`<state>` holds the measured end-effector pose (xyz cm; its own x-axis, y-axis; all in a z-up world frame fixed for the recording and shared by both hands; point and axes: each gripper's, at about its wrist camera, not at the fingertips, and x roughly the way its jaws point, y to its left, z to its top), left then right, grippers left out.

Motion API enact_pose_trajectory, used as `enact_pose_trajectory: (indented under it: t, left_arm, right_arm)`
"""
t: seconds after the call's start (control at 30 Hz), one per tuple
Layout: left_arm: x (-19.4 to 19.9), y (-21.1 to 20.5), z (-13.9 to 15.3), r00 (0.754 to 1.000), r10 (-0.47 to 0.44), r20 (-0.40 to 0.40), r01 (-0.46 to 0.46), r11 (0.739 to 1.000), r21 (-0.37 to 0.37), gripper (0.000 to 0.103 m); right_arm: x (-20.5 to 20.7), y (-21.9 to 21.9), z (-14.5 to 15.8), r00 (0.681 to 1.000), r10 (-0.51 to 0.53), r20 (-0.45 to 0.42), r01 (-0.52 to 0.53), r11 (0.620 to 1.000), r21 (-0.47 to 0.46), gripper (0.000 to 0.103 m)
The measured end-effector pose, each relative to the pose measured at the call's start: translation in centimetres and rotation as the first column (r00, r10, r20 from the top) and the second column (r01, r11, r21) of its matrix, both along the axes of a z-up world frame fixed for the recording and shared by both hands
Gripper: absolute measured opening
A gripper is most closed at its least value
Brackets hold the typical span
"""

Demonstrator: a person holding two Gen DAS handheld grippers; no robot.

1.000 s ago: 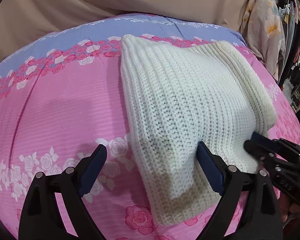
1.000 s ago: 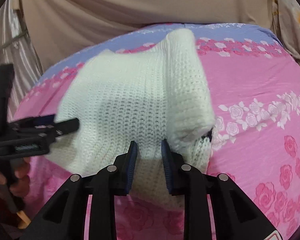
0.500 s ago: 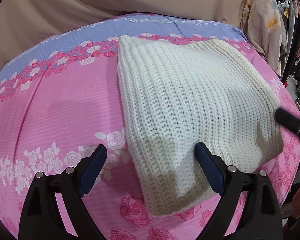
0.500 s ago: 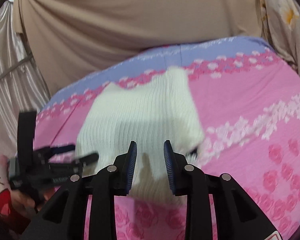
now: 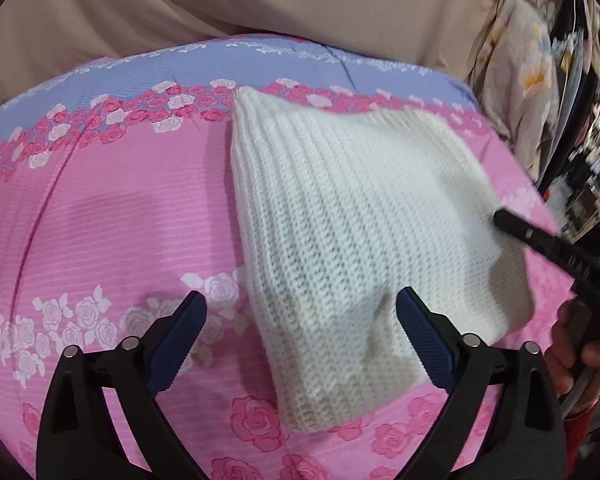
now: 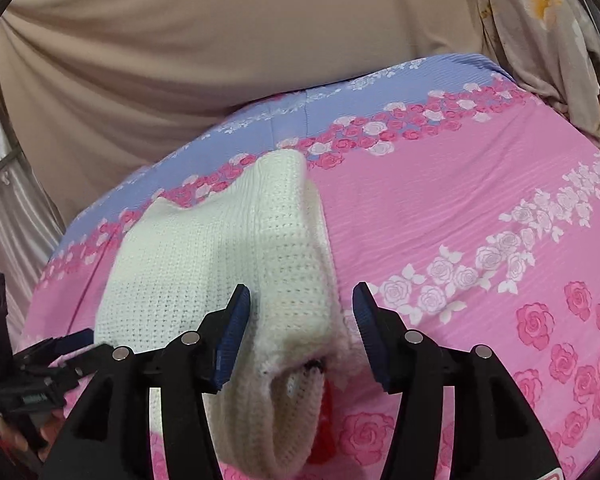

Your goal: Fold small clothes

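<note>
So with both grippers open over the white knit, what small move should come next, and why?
Probably close the right gripper on the near right edge of the white knit garment. That rolled edge sits between its open jaws and looks bulgy, with something red peeking out beneath, so the fold seems unfinished. The left gripper is open too, straddling the near left corner on the pink floral sheet.

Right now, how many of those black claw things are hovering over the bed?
2. The left claw hangs open over the white knit's near corner; the right claw straddles its other end, open too.
</note>
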<state>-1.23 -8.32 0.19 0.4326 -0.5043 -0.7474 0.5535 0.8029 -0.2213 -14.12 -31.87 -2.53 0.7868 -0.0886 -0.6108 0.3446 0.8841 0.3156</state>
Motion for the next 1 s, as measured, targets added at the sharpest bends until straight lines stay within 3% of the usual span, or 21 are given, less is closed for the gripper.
enact_pose_trajectory:
  t: [0.13,0.17,0.23,0.27,0.37,0.43,0.5,0.53,0.57,0.6,0.67,0.77,0.87,1.0]
  left_arm:
    - [0.7,0.2,0.7,0.999,0.014,-0.030,-0.016,0.998,-0.062,0.094]
    - [0.7,0.1,0.8,0.999,0.015,-0.028,-0.017,0.998,-0.065,0.094]
    - [0.6,0.0,1.0,1.000,0.016,-0.017,-0.017,0.998,-0.059,0.094]
    - [0.6,0.0,1.2,1.000,0.015,-0.010,-0.015,0.998,-0.055,0.094]
    - [0.2,0.6,2.0,0.999,0.026,0.019,-0.025,0.998,-0.056,0.094]
    - [0.2,1.1,2.5,0.999,0.038,0.023,-0.036,0.997,-0.073,0.094]
    - [0.2,1.3,2.7,0.999,0.041,0.016,-0.039,0.995,-0.095,0.095]
    - [0.3,1.2,2.6,0.999,0.038,0.013,-0.037,0.995,-0.096,0.095]
    - [0.3,1.1,2.5,0.999,0.036,0.012,-0.035,0.995,-0.093,0.095]
    - [0.4,0.8,2.4,0.999,0.033,0.011,-0.032,0.996,-0.086,0.095]
    - [0.5,0.0,1.8,1.000,0.018,-0.001,-0.018,0.998,-0.067,0.095]
    - [0.8,-1.1,1.1,1.000,0.004,-0.023,-0.005,0.999,-0.051,0.095]
    - [1.0,-2.2,0.6,1.000,-0.003,-0.027,0.001,0.999,-0.047,0.096]
    - [2.0,-3.7,-0.5,0.999,0.029,-0.041,-0.028,0.999,0.015,0.098]
  right_arm:
    - [1.6,-1.0,-1.7,0.998,0.058,-0.031,-0.056,0.996,0.076,0.051]
    - [2.0,-0.9,-2.0,0.996,0.076,-0.036,-0.072,0.994,0.084,0.034]
    - [2.7,-0.5,-1.5,0.994,0.103,-0.020,-0.101,0.990,0.094,0.025]
    - [2.4,-0.1,-0.5,0.993,0.120,0.010,-0.120,0.989,0.081,0.022]
    - [0.2,0.9,4.4,0.949,0.213,0.234,-0.243,0.964,0.108,0.022]
    - [-0.6,1.0,5.5,0.923,0.237,0.303,-0.283,0.952,0.120,0.022]
    - [0.0,0.4,3.8,0.947,0.208,0.243,-0.242,0.963,0.121,0.022]
    - [0.9,-0.1,1.9,0.971,0.171,0.168,-0.192,0.974,0.120,0.022]
    - [2.3,-0.9,-0.9,0.992,0.117,0.039,-0.121,0.986,0.118,0.022]
    - [3.0,-1.4,-3.1,0.996,0.077,-0.044,-0.072,0.990,0.118,0.024]
    - [1.8,-1.6,-3.2,0.996,0.085,0.024,-0.088,0.984,0.153,0.027]
    - [0.9,-1.1,-1.5,0.998,0.054,0.045,-0.058,0.992,0.110,0.037]
    - [0.7,-0.5,-0.7,0.999,0.040,0.020,-0.040,0.998,0.038,0.062]
    - [1.9,-0.5,-2.0,0.998,0.043,-0.048,-0.041,0.998,0.042,0.069]
